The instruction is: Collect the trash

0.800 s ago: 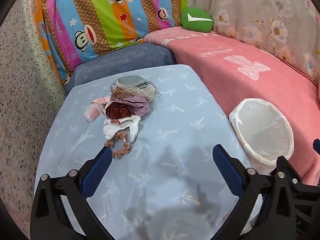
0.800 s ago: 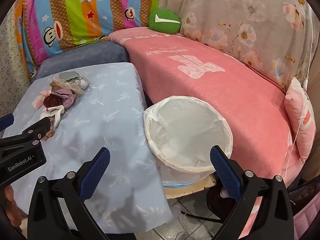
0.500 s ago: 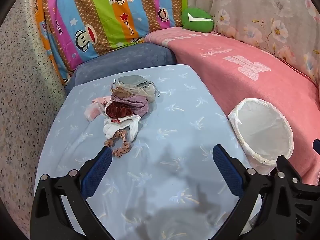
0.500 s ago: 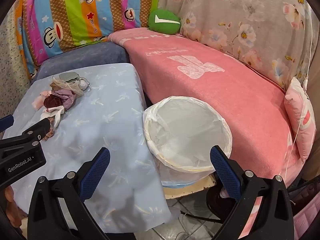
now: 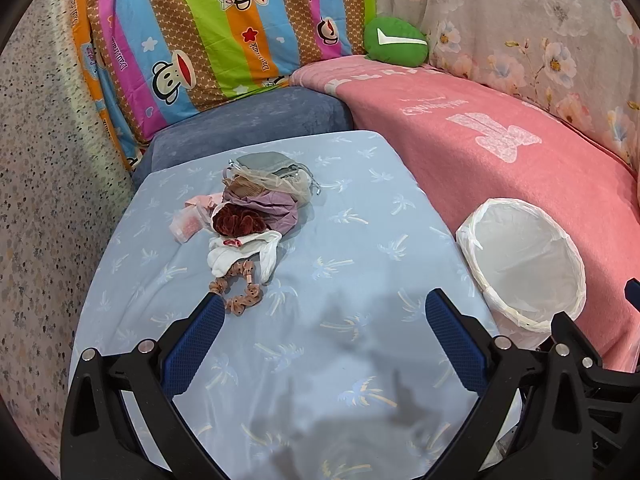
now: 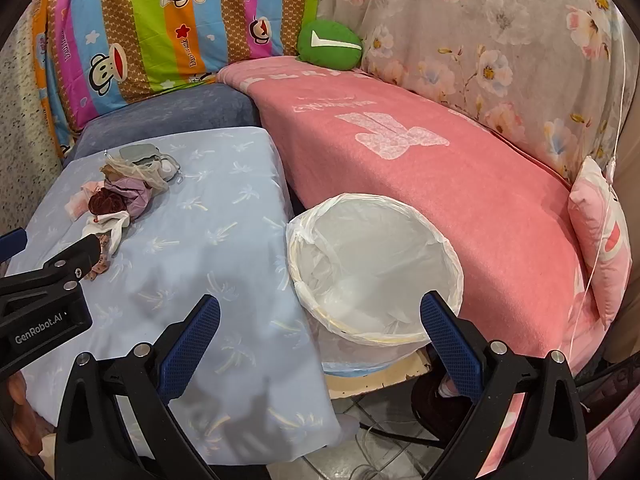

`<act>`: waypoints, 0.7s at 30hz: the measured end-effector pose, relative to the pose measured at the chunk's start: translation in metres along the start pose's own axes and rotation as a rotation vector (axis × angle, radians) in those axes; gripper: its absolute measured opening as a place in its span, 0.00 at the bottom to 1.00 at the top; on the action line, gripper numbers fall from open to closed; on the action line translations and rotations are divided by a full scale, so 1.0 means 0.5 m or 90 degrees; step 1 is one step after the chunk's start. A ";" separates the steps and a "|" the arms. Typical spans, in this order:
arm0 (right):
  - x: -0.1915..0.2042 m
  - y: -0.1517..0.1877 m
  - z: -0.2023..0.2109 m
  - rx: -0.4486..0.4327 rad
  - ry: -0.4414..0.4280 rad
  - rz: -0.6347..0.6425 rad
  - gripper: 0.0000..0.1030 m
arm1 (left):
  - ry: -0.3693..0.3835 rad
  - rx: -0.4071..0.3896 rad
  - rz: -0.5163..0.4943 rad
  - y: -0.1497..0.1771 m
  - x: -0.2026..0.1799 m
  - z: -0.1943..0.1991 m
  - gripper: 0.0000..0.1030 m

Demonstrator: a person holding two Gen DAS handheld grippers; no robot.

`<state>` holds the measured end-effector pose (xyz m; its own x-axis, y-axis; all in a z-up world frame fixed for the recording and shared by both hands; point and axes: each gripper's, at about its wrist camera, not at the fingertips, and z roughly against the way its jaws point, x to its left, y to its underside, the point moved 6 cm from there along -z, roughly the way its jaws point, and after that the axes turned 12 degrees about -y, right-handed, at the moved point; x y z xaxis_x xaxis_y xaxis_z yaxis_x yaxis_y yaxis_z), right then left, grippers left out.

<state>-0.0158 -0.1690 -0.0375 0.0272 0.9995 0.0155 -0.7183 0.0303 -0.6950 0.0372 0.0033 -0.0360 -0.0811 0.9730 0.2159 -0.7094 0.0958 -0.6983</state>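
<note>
Both grippers spread wide, holding nothing

Trash heap [image 5: 256, 216] lies at eleven o'clock of left gripper [image 5: 324, 316]; lined bin [image 6: 374, 268], apparently empty, sits at twelve o'clock of right gripper [image 6: 320, 316].

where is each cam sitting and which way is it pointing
Left wrist: on the left gripper, angled down at the blue-clothed table and trash pile; its open fingers show.
Right wrist: on the right gripper, angled down at the lined bin; open fingers and left gripper's edge show.
Shared: table, pile, bin, pink sofa.
</note>
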 end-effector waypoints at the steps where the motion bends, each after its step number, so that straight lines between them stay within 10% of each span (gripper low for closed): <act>1: 0.000 0.000 0.000 0.000 0.000 0.001 0.94 | 0.001 0.000 0.001 -0.001 0.001 0.001 0.93; 21: -0.013 -0.010 0.004 -0.001 0.004 0.003 0.94 | 0.000 -0.001 0.001 -0.007 -0.003 0.002 0.93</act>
<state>-0.0137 -0.1758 -0.0328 0.0285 0.9996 0.0083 -0.7168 0.0262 -0.6967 0.0388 0.0012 -0.0331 -0.0823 0.9731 0.2154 -0.7076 0.0951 -0.7002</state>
